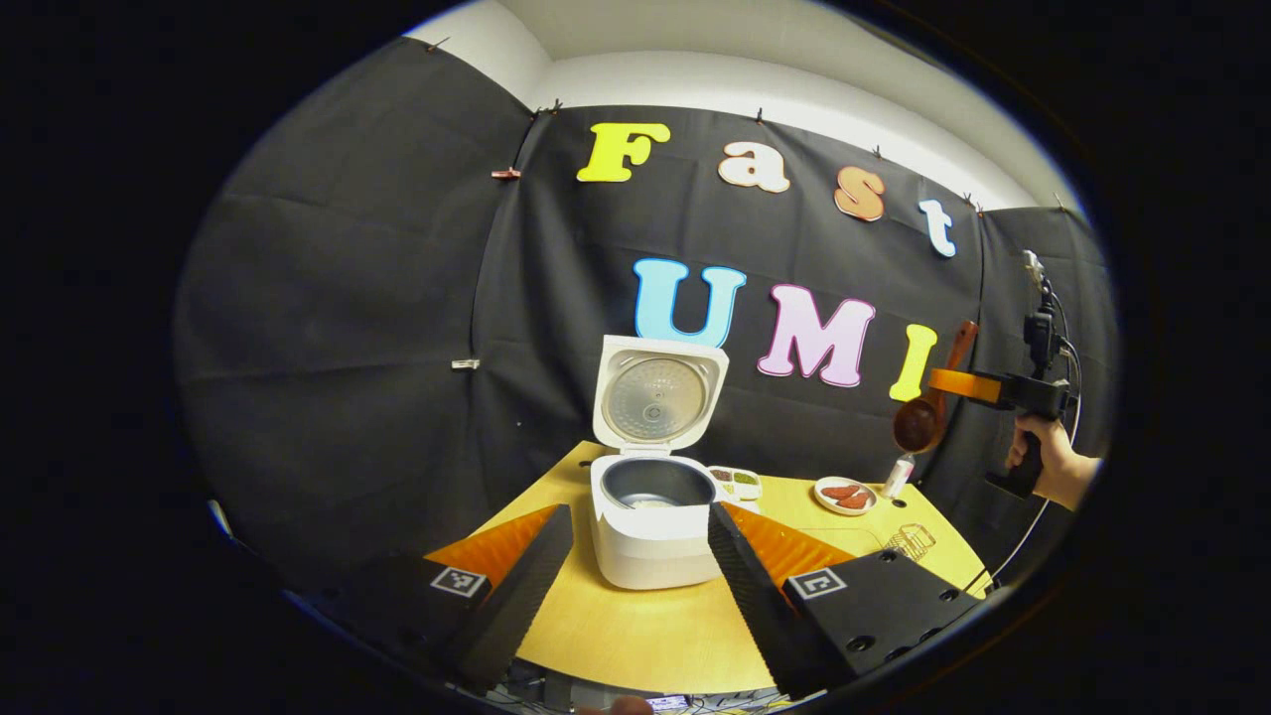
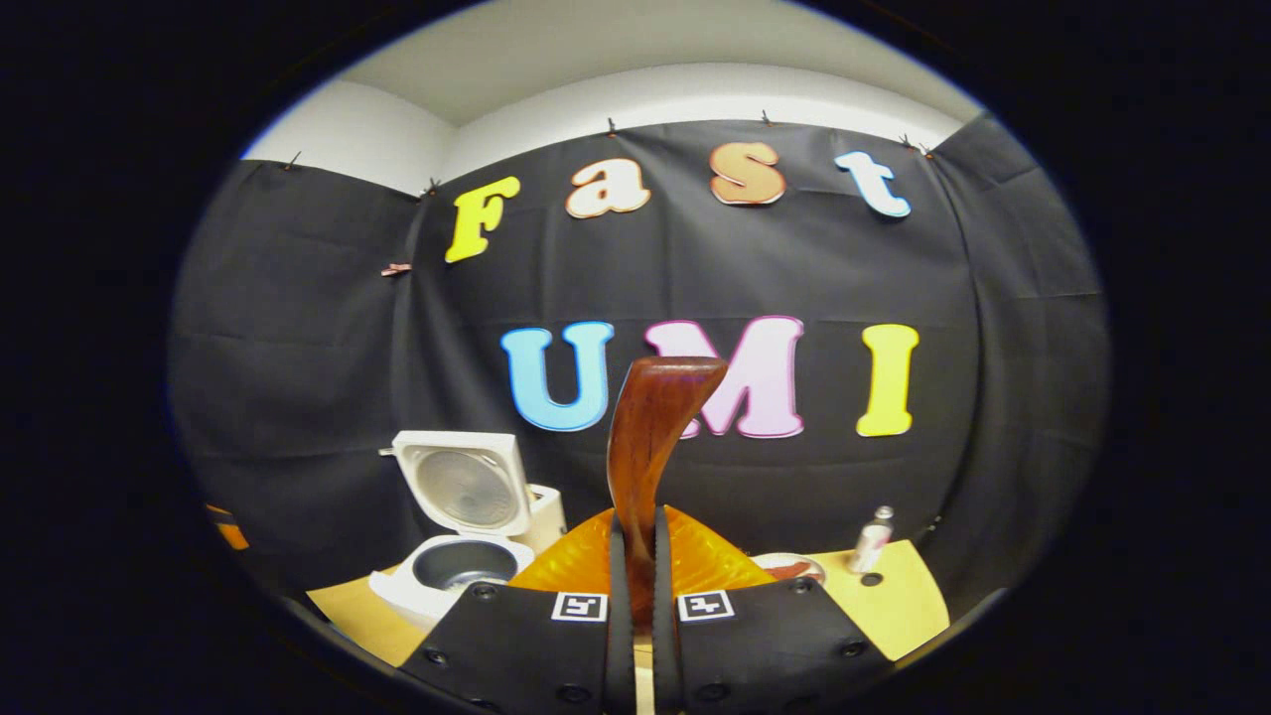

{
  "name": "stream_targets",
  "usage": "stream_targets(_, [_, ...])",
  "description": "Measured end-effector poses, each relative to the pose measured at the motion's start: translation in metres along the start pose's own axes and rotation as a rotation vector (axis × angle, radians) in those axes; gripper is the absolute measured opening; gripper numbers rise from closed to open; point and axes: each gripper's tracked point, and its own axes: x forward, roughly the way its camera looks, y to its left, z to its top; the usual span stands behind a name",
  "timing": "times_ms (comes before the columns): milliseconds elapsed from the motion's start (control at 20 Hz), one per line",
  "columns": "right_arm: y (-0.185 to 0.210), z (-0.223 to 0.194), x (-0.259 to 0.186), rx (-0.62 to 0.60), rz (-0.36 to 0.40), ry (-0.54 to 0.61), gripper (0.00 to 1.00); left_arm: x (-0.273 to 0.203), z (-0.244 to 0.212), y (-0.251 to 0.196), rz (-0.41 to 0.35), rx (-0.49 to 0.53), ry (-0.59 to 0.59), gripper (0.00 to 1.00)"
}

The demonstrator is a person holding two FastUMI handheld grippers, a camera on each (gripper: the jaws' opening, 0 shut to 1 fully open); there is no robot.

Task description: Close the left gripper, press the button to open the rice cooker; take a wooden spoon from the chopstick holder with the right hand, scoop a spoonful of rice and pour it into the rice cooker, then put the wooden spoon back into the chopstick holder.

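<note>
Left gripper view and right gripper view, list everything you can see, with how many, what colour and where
rice cooker: one, white, lid open, middle of table
table: one, light wood
wooden spoon: one, brown, held in the air right of the cooker
divided dish: one, white, just right of the cooker
plate: one, white with red food, right part of table
small bottle: one, pale, beside the plate
wire holder: one, near the table's right edge
left gripper: open, before the cooker
right gripper: shut on the spoon handle
hand: one, holding the right gripper

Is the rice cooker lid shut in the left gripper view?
No, the rice cooker lid stands raised, with the dark inner pot exposed.
</note>
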Motion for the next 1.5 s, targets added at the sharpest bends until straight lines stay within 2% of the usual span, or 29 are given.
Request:
stream_targets(50, [-0.019,-0.002,-0.006,0.001,-0.025,0.004,0.11,0.001,0.0,-0.004,-0.006,-0.002,0.001,0.95])
stream_targets(100, [-0.035,-0.006,-0.011,0.001,-0.048,0.01,0.16,0.002,0.001,-0.01,-0.011,-0.002,0.001,0.95])
stream_targets(150, [-0.053,-0.01,-0.016,0.003,-0.072,0.015,0.16,0.003,0.001,-0.014,-0.016,-0.002,0.002,0.95])
stream_targets(200, [-0.068,-0.014,-0.02,0.003,-0.093,0.025,0.11,0.004,0.001,-0.019,-0.02,0.002,0.003,0.95])
stream_targets(350, [-0.107,-0.033,-0.031,0.022,-0.135,0.052,0.11,0.004,0.001,-0.03,-0.024,0.019,0.006,0.95])
stream_targets(750, [-0.179,-0.115,-0.038,0.251,-0.209,0.164,0.11,0.0,0.005,-0.053,-0.013,0.018,0.014,0.95])
stream_targets(850, [-0.19,-0.138,-0.035,0.282,-0.226,0.189,0.11,0.0,0.001,-0.058,-0.005,0.024,0.024,0.95])
stream_targets(1000, [-0.202,-0.169,-0.028,0.26,-0.245,0.216,0.11,-0.003,0.002,-0.063,0.005,0.036,0.033,0.95])
stream_targets(1200, [-0.202,-0.201,-0.004,0.272,-0.232,0.256,0.11,-0.006,0.004,-0.066,0.032,0.037,0.036,0.95])
stream_targets(1500, [-0.207,-0.254,0.007,0.211,-0.221,0.341,0.11,-0.006,-0.001,-0.065,0.063,0.034,0.05,0.95])
